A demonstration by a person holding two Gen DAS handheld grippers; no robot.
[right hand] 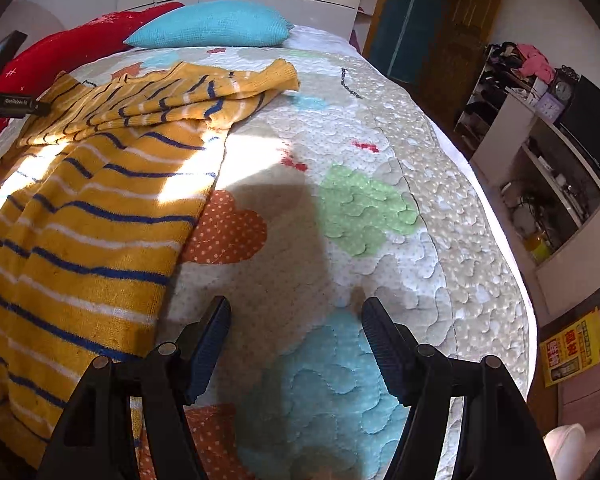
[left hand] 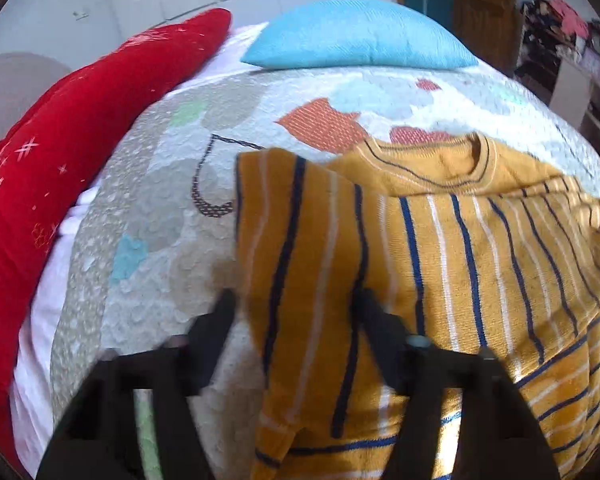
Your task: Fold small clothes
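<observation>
A mustard-yellow striped sweater lies spread on the quilted bed, neck toward the pillows. One sleeve is folded over its body and runs down between the blurred fingers of my left gripper. Those jaws stand apart around the sleeve, and no pad visibly presses on it. In the right wrist view the sweater covers the left side, its other sleeve folded across the chest. My right gripper hangs open over bare quilt, to the right of the sweater's hem, with nothing between its fingers.
A blue pillow and a red cushion lie at the head of the bed. Shelves with clutter and a dark door stand past the bed's right edge. A black part of the other hand-held device shows at far left.
</observation>
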